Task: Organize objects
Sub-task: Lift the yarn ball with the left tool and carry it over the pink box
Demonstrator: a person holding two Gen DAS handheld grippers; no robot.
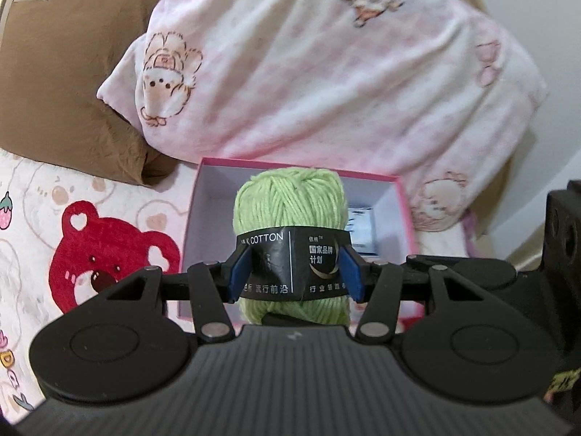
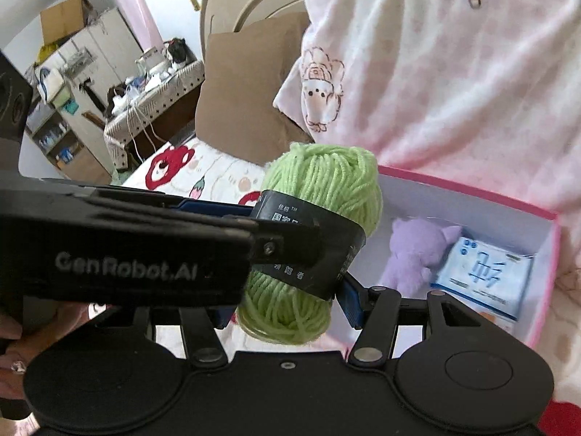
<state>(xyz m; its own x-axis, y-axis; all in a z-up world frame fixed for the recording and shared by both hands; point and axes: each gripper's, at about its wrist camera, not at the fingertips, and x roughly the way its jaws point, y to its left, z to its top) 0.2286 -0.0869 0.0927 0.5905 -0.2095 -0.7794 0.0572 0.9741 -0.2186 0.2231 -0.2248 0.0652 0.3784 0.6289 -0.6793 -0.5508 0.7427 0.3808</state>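
i have the green yarn ball [image 1: 290, 214] pinched in my left tool [image 1: 296, 272], the blue pads [image 1: 241, 272] pressed on the black paper band around its middle, where the grip should hold firmer than on loose strands. i hold the yarn upright in the air just above the near side of the pink box [image 1: 401, 196], which sits open on the bed [image 1: 32, 196] against the pink cartoon blanket [image 1: 326, 72], so i judge the next move is a drop straight into it. my right tool [image 2: 287, 299] is near the same ball: its fingers [image 2: 350, 301] stand apart on either side of the yarn's lower end, and i cannot tell whether they touch it; they look open, perhaps ready to steady or take it over. inside the box, toward its far right corner, a purple plush toy [image 2: 417, 250] lies touching a blue-and-white packet [image 2: 483, 279], leaving the left part free for the yarn. a brown pillow [image 1: 65, 83] leans at the head of the bed.
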